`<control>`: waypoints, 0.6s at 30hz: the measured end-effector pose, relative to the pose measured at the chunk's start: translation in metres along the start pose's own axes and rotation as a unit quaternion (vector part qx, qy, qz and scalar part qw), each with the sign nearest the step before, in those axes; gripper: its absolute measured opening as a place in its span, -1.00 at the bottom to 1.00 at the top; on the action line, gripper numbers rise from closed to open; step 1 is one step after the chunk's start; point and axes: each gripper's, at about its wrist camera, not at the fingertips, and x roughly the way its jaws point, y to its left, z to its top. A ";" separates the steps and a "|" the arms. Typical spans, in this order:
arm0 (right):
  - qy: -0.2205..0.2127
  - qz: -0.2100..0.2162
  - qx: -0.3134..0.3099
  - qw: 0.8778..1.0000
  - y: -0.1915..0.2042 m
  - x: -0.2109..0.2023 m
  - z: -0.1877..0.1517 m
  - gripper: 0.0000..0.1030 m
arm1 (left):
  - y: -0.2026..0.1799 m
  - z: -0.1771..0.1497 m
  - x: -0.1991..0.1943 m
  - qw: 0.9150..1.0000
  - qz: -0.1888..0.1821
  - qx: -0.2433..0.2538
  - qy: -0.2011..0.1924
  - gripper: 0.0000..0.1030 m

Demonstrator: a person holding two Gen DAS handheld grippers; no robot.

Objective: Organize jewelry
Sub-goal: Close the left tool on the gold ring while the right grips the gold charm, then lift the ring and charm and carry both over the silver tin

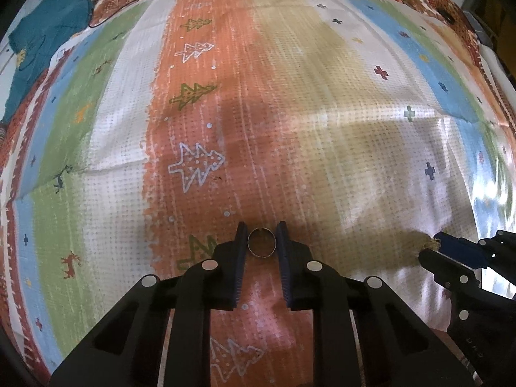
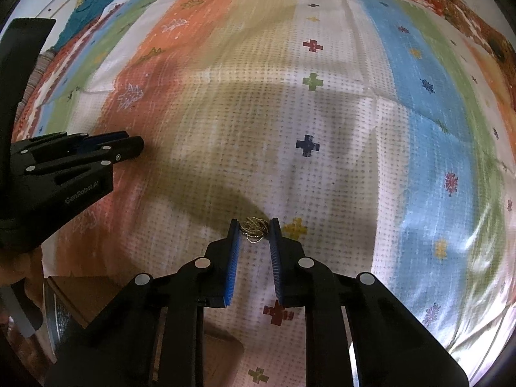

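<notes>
- Left gripper (image 1: 261,237) — jaws narrowed onto a thin metal ring (image 1: 261,243), pinched between the tips on the orange stripe of the striped cloth (image 1: 290,96).
- Right gripper (image 2: 254,229) — closed on a tangled gold chain (image 2: 254,227) between its tips, on the cloth's white stripe.

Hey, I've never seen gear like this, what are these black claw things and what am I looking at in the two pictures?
They are two hand-held grippers, one in each of a person's hands, each with a camera looking along its jaws. One picture is from the left gripper, the other from the right gripper. Below lies a striped patterned cloth, with a teal garment at its far corner. The left jaws are closed on a thin metal ring. The right jaws are closed on a small tangle of gold chain.
</notes>
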 end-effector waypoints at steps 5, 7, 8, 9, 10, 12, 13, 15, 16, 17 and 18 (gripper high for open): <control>-0.012 0.005 0.001 1.000 -0.001 -0.009 -0.002 -0.64 | -0.001 -0.005 -0.010 1.000 0.004 0.002 -0.012 -0.66; -0.020 0.005 0.000 1.000 -0.002 -0.018 -0.007 -0.64 | -0.001 -0.007 -0.019 1.000 0.001 0.001 -0.019 -0.66; -0.024 0.007 0.000 1.000 -0.002 -0.021 -0.007 -0.64 | -0.001 -0.008 -0.021 1.000 0.000 0.000 -0.021 -0.66; -0.027 0.008 0.000 1.000 -0.003 -0.024 -0.008 -0.64 | 0.000 -0.009 -0.025 1.000 -0.002 -0.002 -0.023 -0.66; -0.030 0.008 0.000 1.000 -0.003 -0.026 -0.008 -0.64 | 0.001 -0.011 -0.030 1.000 -0.004 -0.004 -0.026 -0.66; -0.036 0.008 0.000 0.999 -0.004 -0.032 -0.010 -0.64 | 0.000 -0.013 -0.035 1.000 -0.007 -0.007 -0.027 -0.65; -0.037 0.007 0.000 0.999 -0.005 -0.034 -0.011 -0.64 | -0.001 -0.013 -0.037 1.000 -0.007 -0.006 -0.028 -0.65; -0.040 0.009 0.000 0.999 -0.005 -0.038 -0.016 -0.64 | -0.001 -0.017 -0.044 0.999 -0.007 -0.007 -0.031 -0.65; -0.040 0.011 0.001 0.999 -0.005 -0.039 -0.015 -0.64 | -0.003 -0.018 -0.046 0.999 -0.008 -0.008 -0.031 -0.65; -0.041 0.011 0.001 0.999 -0.005 -0.041 -0.016 -0.64 | -0.004 -0.020 -0.048 0.999 -0.010 -0.008 -0.032 -0.65; -0.042 0.010 0.000 0.999 -0.004 -0.043 -0.017 -0.64 | -0.004 -0.022 -0.052 0.999 -0.010 -0.008 -0.034 -0.65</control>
